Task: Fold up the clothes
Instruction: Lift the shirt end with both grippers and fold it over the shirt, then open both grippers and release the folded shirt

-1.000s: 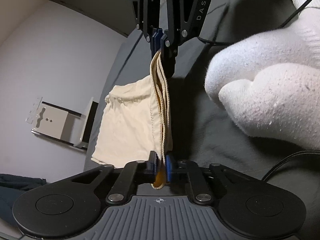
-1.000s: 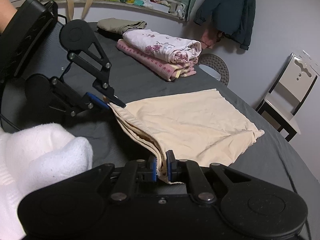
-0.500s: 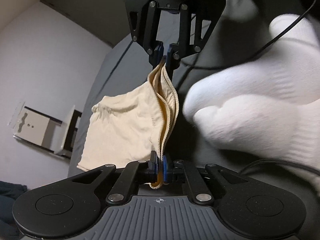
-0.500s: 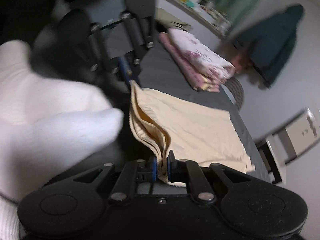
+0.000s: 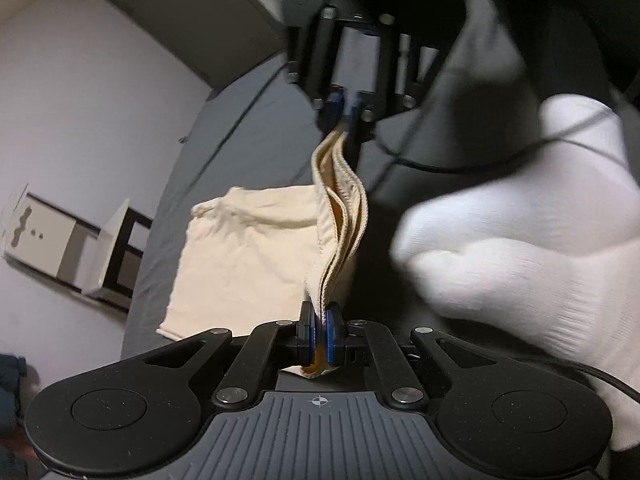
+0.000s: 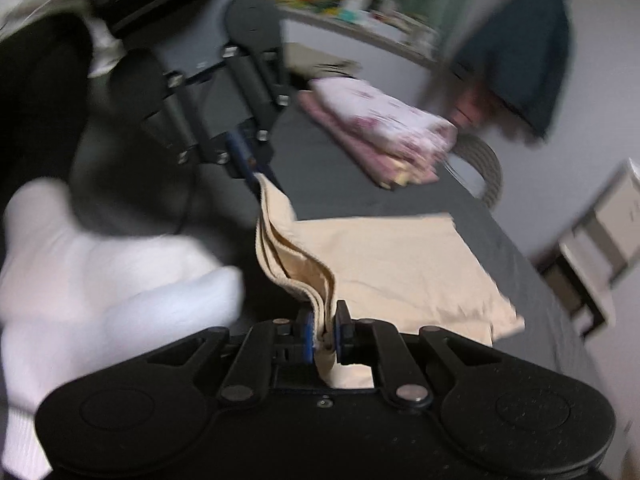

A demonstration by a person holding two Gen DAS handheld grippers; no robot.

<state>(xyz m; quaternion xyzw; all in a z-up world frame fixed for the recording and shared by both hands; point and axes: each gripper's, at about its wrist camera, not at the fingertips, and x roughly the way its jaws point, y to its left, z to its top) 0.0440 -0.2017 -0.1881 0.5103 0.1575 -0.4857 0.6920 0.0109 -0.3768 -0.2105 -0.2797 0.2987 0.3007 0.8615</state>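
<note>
Hanging between the two tools, the cream garment (image 5: 248, 256) is soft, thin and light: its banded edge sags in a loose curve from one pinch to the other and the layers gape apart instead of holding a line. The left hand-held gripper (image 5: 319, 336) is clamped on one end of that edge, with a stub of cloth poking out behind its pads. The right hand-held gripper (image 6: 323, 336) is clamped on the other end in the same way. Ahead of each gripper, the rest of the garment trails down and lies flat on the grey surface (image 6: 532, 280); its far corners rest there.

Cloth this limp will follow wherever the pinched edge goes and will crease wherever it is laid, so I judge the thick banded edge the best place to hold, all layers caught together near the corners, as both grips now have it. A grip on a single layer would probably let the others slip and open.

A gloved hand (image 5: 528, 216) shows to the right of the left gripper. Beyond the right gripper, a folded floral stack (image 6: 384, 136) sits on the same surface, well apart from the cream piece.
</note>
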